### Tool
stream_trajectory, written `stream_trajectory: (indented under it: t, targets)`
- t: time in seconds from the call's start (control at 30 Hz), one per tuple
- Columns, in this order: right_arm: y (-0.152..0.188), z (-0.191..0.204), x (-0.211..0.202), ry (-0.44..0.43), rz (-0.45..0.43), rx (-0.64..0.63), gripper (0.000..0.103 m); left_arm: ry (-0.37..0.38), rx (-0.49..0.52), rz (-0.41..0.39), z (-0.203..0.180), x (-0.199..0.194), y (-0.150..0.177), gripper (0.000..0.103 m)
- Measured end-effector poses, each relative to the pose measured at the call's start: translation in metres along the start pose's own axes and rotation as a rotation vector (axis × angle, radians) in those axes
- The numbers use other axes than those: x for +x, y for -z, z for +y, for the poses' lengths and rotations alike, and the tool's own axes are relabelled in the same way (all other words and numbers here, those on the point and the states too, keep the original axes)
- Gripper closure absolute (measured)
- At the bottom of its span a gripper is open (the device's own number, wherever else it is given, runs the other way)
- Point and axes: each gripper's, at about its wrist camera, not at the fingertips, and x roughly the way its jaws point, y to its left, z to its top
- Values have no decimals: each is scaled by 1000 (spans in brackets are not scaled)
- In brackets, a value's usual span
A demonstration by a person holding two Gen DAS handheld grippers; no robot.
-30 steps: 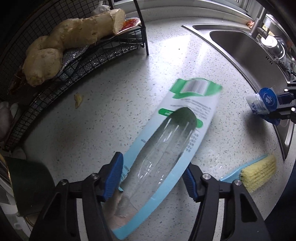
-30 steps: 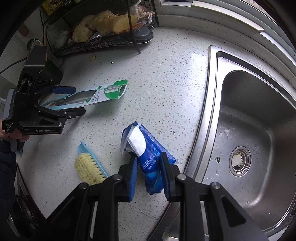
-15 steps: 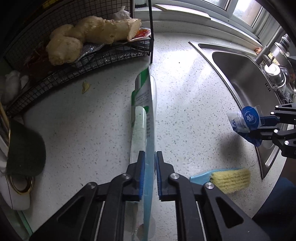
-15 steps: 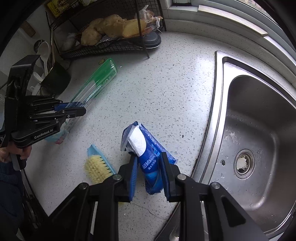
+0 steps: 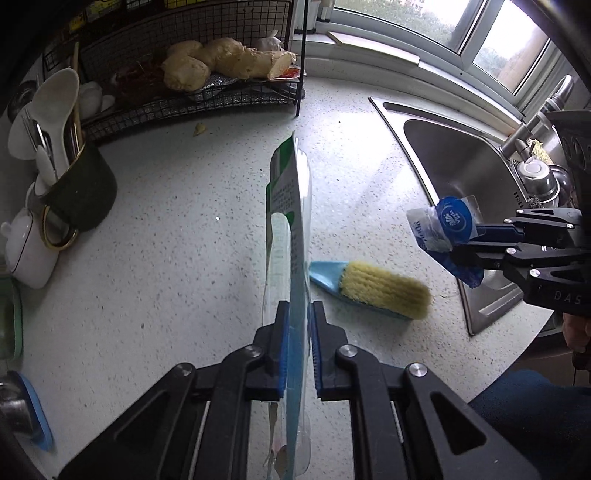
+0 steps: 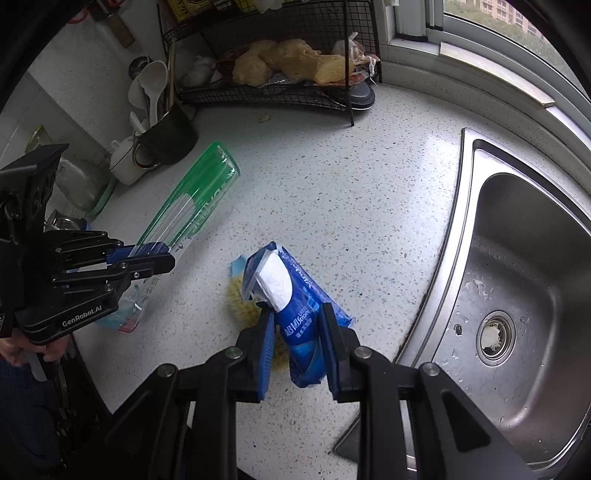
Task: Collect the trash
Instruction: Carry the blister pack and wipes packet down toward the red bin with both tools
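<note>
Since a second ago, the left gripper (image 5: 298,314) has clamped the blister pack (image 5: 290,221) that lay flat on the counter (image 5: 166,240) and lifted it edge-on, clear of the surface; its jaws are pressed tight on the thin card. The right gripper (image 6: 295,325) has risen a little too, its jaws narrow around the blue wrapper (image 6: 295,295), which hangs above the counter with white paper showing at its torn end.

Below them the counter is pale speckled stone. A brush (image 5: 380,290) with yellow bristles and a blue handle lies on it between the two grippers. A steel sink (image 6: 517,295) is set into the counter at the right, with a window (image 5: 461,33) behind it. At the back stands a wire rack (image 6: 277,85) holding ginger (image 5: 221,61), and beside it a dark mug (image 6: 166,136) of utensils. A small yellow scrap (image 5: 200,128) lies just in front of the rack.
</note>
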Motion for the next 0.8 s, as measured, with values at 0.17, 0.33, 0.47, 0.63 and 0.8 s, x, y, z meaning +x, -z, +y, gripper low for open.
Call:
stream_trajectory:
  t: [0.17, 0.33, 0.47, 0.63, 0.8]
  targets:
    - [23, 13, -18, -23, -18, -52, 81, -28, 0, -24, -29, -26, 27, 94]
    - [48, 15, -34, -49, -40, -79, 81, -53, -13, -37, -64, -46, 57, 94]
    - [74, 16, -47, -70, -57, -92, 81, -68, -25, -42, -90, -58, 77, 94]
    - [104, 12, -60, -86, -61, -112, 81, -80, -25, -54, -127, -74, 104, 94]
    - [138, 9, -77, -100, -65, -137, 81, -95, -47, -62, -161, -83, 131, 94]
